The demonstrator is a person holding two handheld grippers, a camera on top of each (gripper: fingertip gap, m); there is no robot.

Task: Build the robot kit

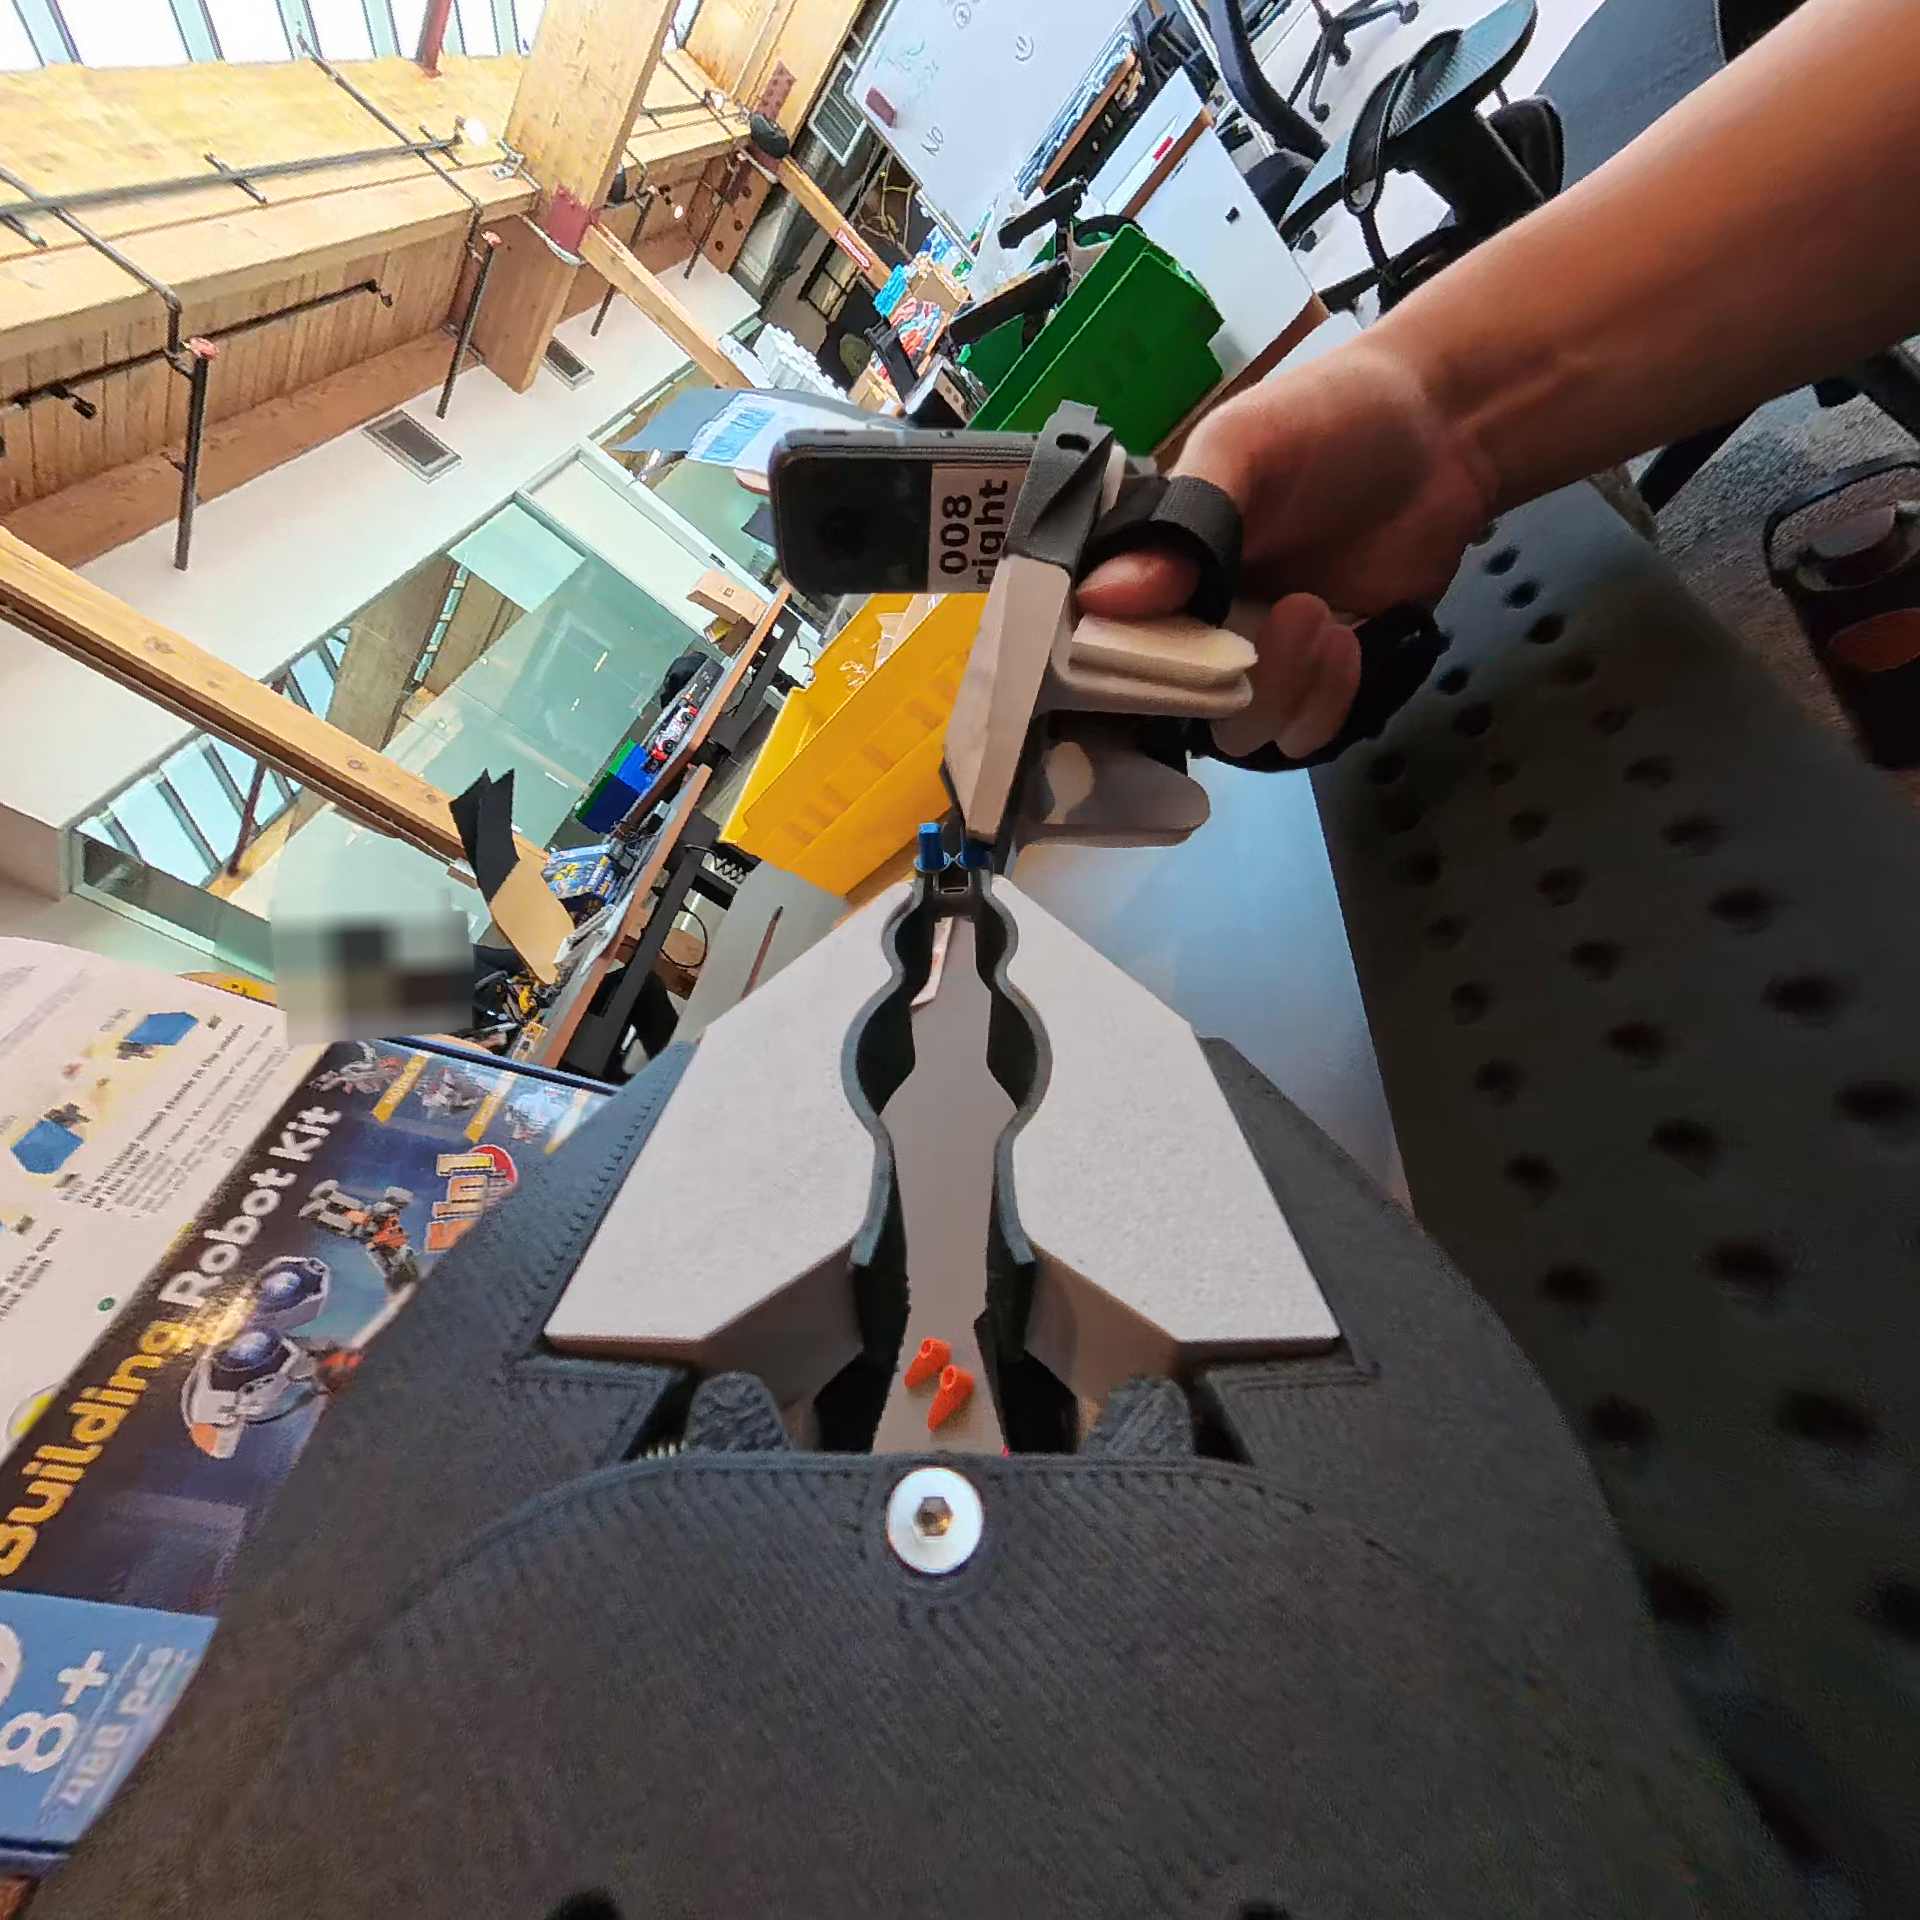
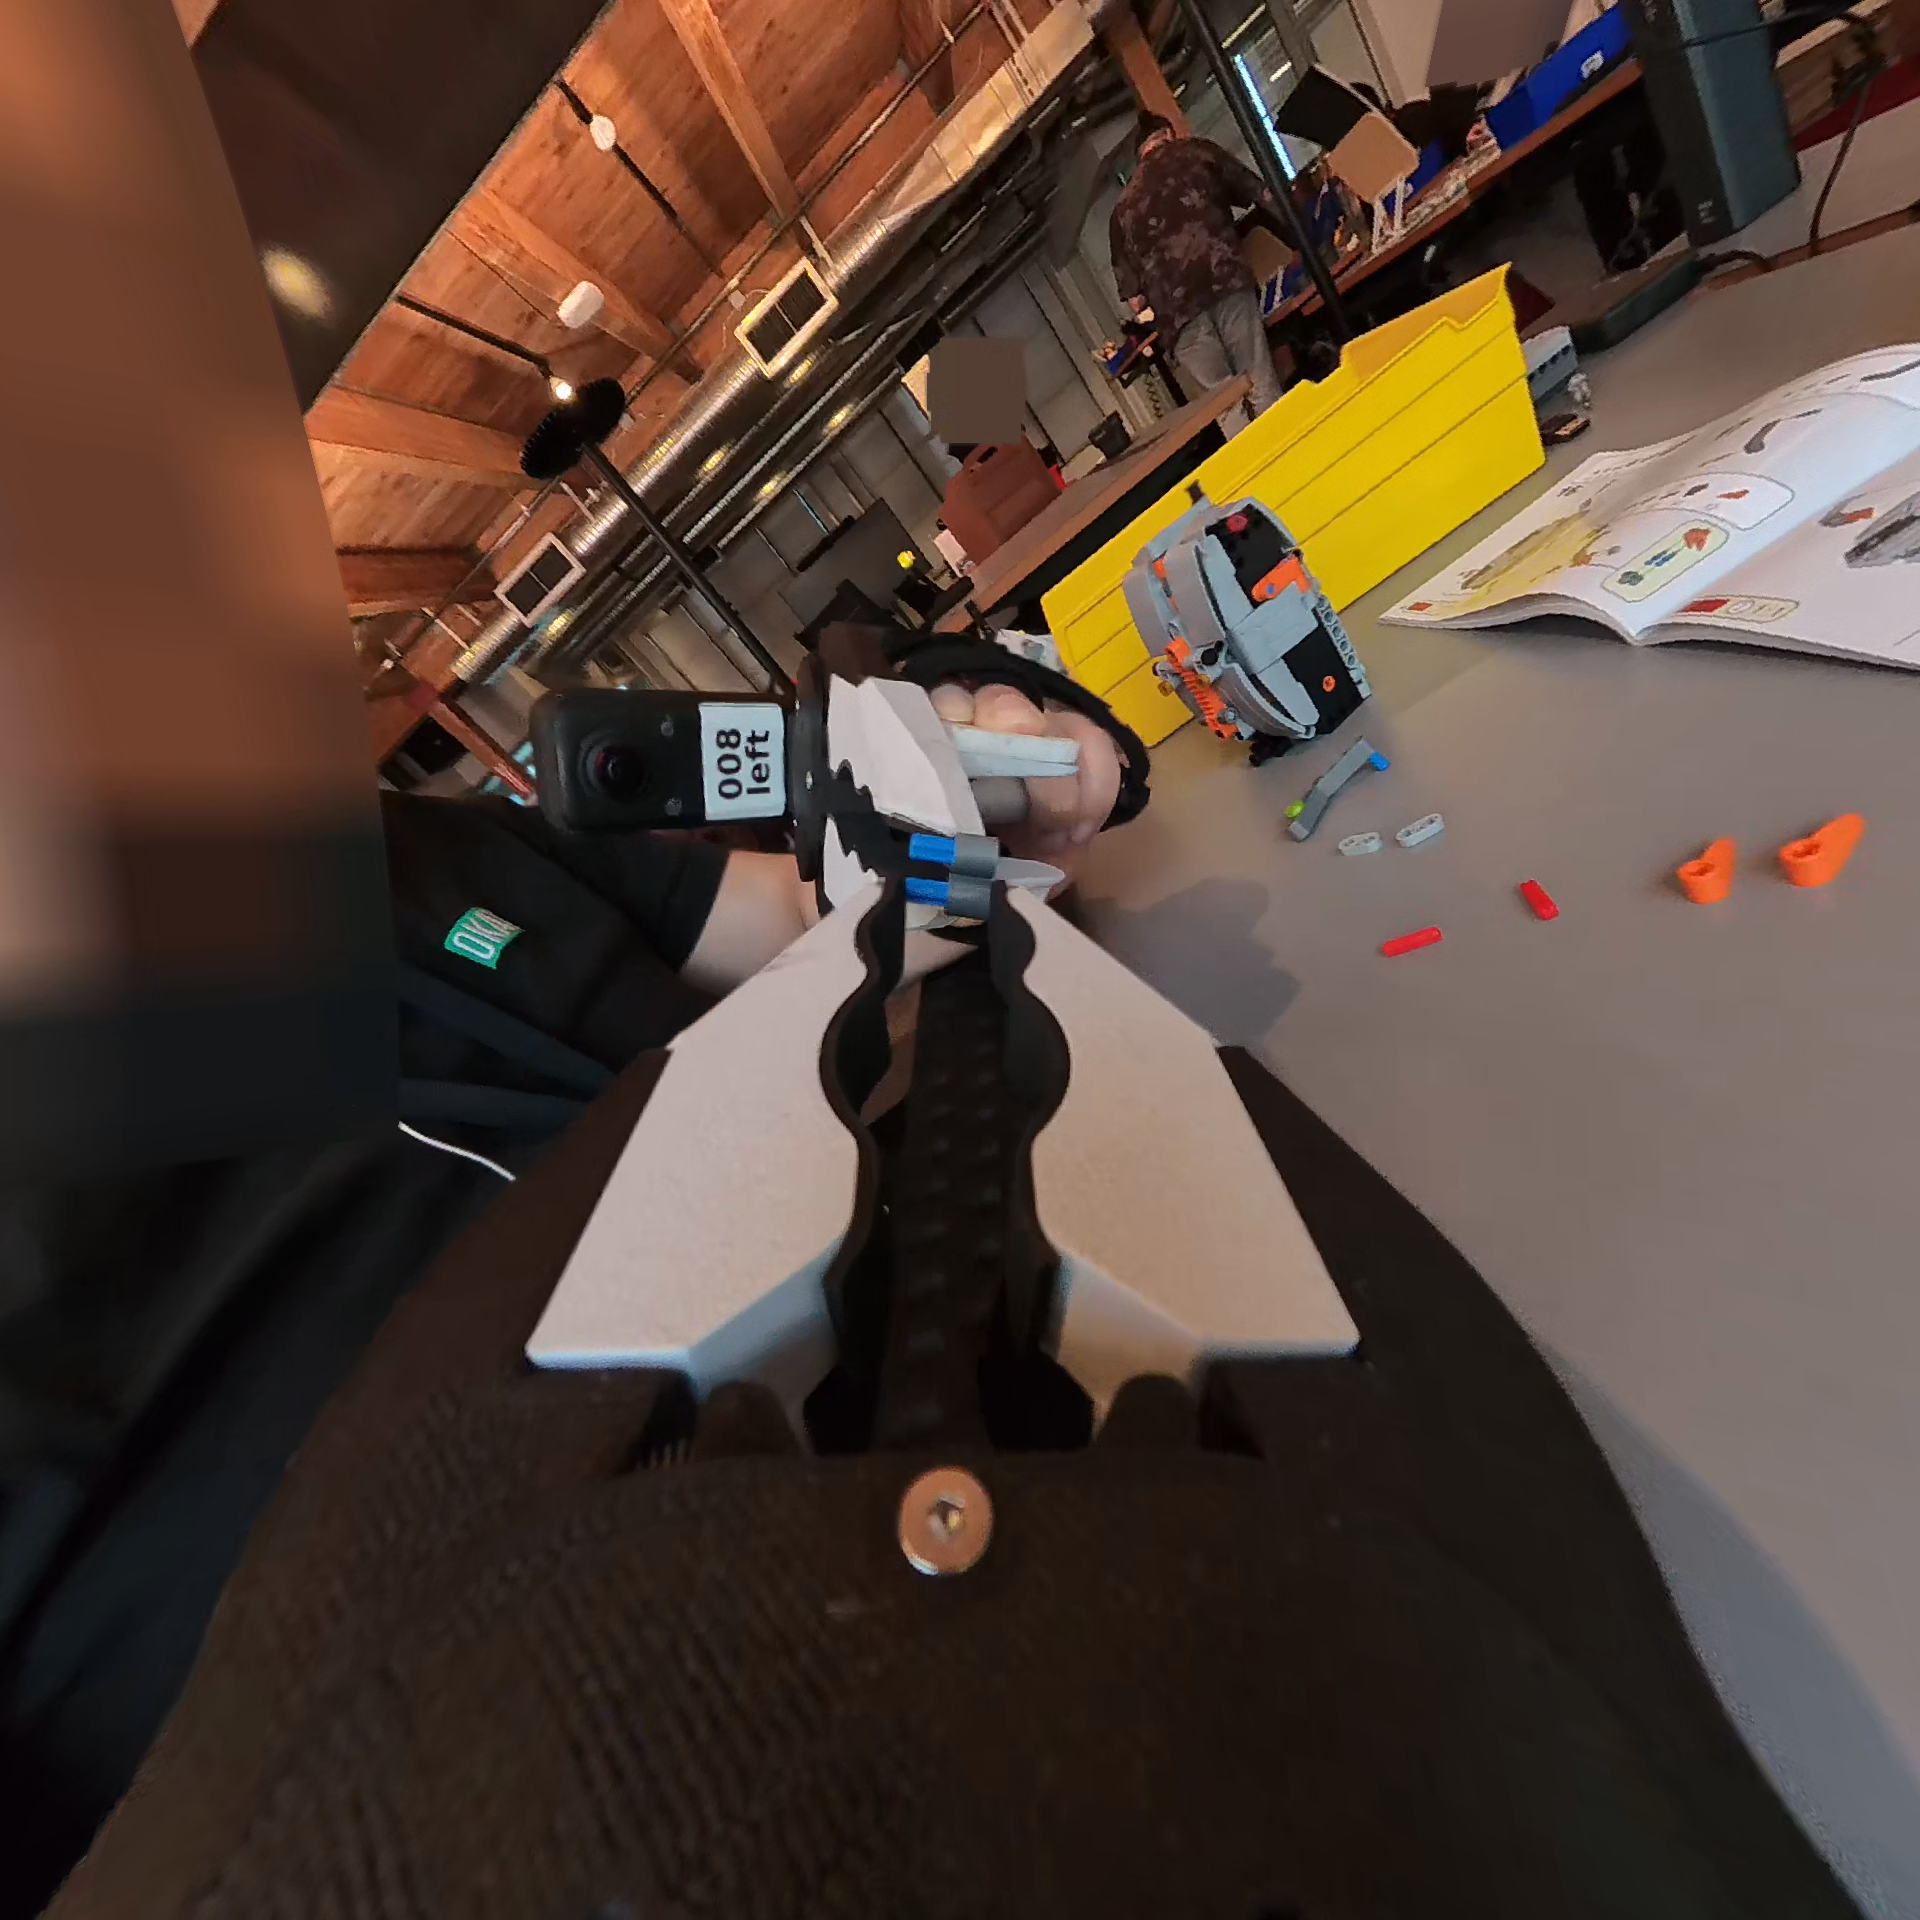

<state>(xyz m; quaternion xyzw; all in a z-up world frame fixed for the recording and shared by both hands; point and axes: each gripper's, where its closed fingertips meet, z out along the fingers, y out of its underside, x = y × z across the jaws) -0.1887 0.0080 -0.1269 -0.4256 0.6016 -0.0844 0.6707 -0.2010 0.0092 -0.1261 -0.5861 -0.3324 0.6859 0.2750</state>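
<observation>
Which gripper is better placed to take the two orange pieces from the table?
Probably the right gripper: the orange pieces lie on the table towards its side, while the left gripper seems clamped on the grey piece with blue pins.

Left gripper [image 1: 954, 891]: you see matt grey plastic fingers, finely grainy, edged in black rubbery ribbing; the black body shows layered print lines.
Screw [image 1: 933, 1522]: shiny bare metal in your gripper's body.
Right gripper [image 2: 951, 914]: the same grainy matt grey and ridged black plastic.
Small piece [image 2: 951, 873]: smooth grey and blue plastic between your tips.
Table [image 2: 1558, 1195]: smooth matt grey top.
Yellow bin [image 2: 1351, 488]: glossy hard plastic.
Booklet [image 2: 1683, 540]: slightly glossy printed paper.
Box [image 1: 208, 1299]: glossy printed cardboard beside you.
Orange cones [image 2: 1766, 857]: smooth plastic.
Ceiling beams [image 1: 312, 249]: bare, rough-sawn wood.
</observation>
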